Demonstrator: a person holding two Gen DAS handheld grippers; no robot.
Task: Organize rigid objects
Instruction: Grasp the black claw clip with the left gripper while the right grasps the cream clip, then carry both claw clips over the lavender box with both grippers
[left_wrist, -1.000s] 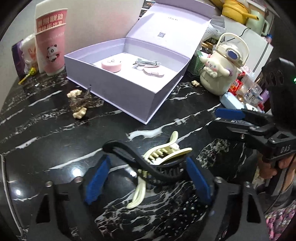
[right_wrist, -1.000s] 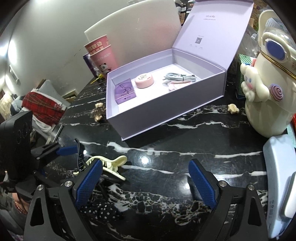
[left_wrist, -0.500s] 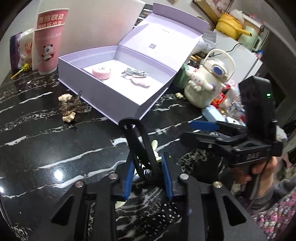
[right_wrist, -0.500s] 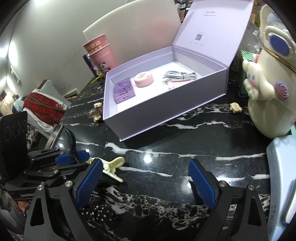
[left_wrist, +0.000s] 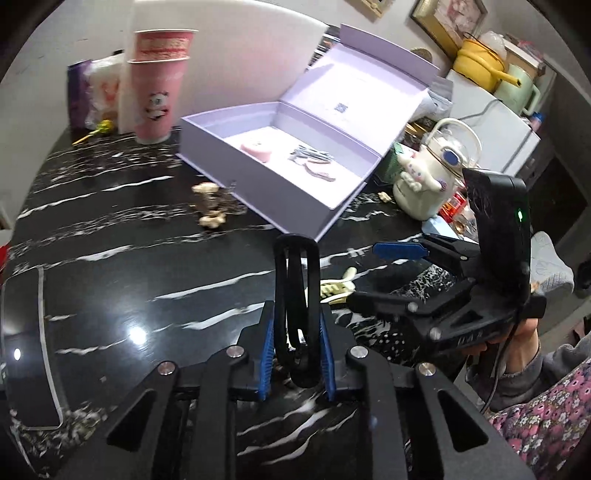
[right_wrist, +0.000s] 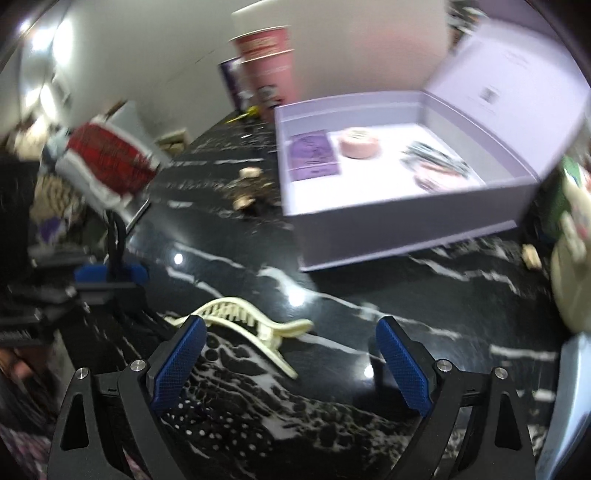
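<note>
Holding the black hair clip (left_wrist: 295, 295) tight, the left claw (left_wrist: 295, 354) must carry it up and forward to the purple box (left_wrist: 280, 184). The right claw (right_wrist: 291, 365) is open and empty.

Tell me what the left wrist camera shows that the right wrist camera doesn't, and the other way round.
Only the left wrist view: the yellow pot and the green kettle on the white cabinet.

Only the right wrist view: the purple card inside the lavender box, and the red plaid cloth.

Both: the left gripper shut on the black hair clip, the cream claw clip on the table, the pink cups and the open right gripper.
</note>
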